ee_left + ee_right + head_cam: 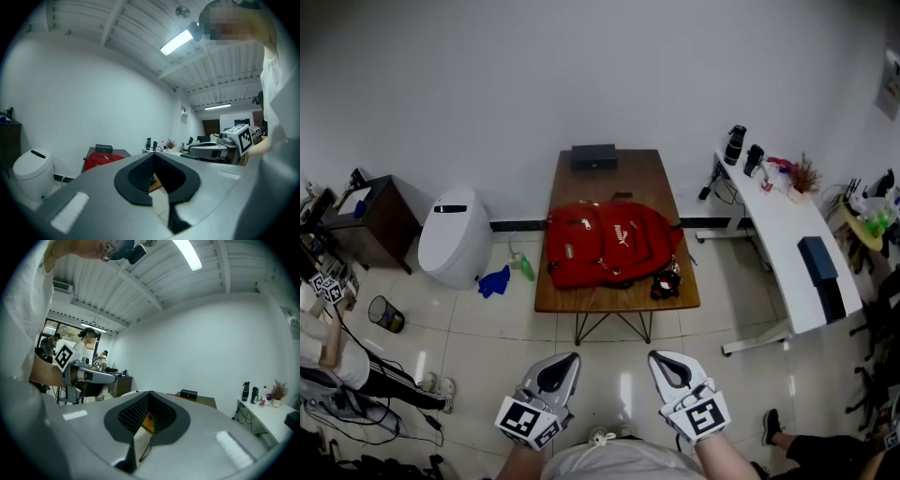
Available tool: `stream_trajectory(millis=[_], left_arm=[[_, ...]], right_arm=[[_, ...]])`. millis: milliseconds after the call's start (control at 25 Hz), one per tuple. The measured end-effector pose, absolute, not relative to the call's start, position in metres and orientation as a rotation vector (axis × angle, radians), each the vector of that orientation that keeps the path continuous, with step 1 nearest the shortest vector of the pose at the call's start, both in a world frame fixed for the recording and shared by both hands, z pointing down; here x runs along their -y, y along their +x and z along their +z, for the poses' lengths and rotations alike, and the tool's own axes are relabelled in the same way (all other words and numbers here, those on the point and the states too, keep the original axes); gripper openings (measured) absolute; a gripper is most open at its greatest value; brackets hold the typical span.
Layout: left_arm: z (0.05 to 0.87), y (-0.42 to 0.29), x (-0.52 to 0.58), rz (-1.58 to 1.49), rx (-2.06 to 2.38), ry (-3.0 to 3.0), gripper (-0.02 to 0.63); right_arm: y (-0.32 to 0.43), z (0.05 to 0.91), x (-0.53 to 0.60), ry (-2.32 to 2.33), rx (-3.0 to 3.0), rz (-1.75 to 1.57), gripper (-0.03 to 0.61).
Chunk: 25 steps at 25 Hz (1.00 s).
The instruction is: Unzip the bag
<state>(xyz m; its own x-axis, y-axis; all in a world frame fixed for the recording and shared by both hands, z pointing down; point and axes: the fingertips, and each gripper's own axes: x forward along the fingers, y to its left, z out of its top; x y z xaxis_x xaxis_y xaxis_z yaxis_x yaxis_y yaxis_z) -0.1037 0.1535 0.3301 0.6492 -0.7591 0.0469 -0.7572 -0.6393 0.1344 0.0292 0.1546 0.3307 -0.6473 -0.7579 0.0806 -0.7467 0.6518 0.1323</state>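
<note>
Red bag [609, 242] lies flat across the middle of the wooden counter [600, 298], zipped as far as I can judge. The zip pull is too small to pick out from here. Black box [593, 157] sits at the counter's far end, and a small black-and-red item [666, 284] at its near right corner, just beside the bag. White rounded bin [455, 234] stands on the floor left of the counter.

Left gripper [562, 366] and right gripper [664, 364] are both held level, side by side, well short of the counter's near edge. Each has its jaws pressed together with nothing between them. Unzipping is not yet started; the step in hand looks like the approach.

To do it well:
- Get over the counter first and find the pull before committing.
- Spread one gripper's jaws, pinch the fabric beside the zip track and hold it taut.
- Take the pull tab squarely with the other.
- Draw along the track's curve, not upward, or the soft bag will bunch and slide on the counter.
</note>
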Motion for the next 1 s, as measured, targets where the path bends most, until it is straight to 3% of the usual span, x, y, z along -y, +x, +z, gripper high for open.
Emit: stream_trajectory(millis=[1000], left_arm=[[0.331, -0.111, -0.14, -0.021, 1.275, 2.706, 0.006]], right_arm=[[0.024, 0.334, -0.135, 1.262, 2.7, -0.076, 0.006]])
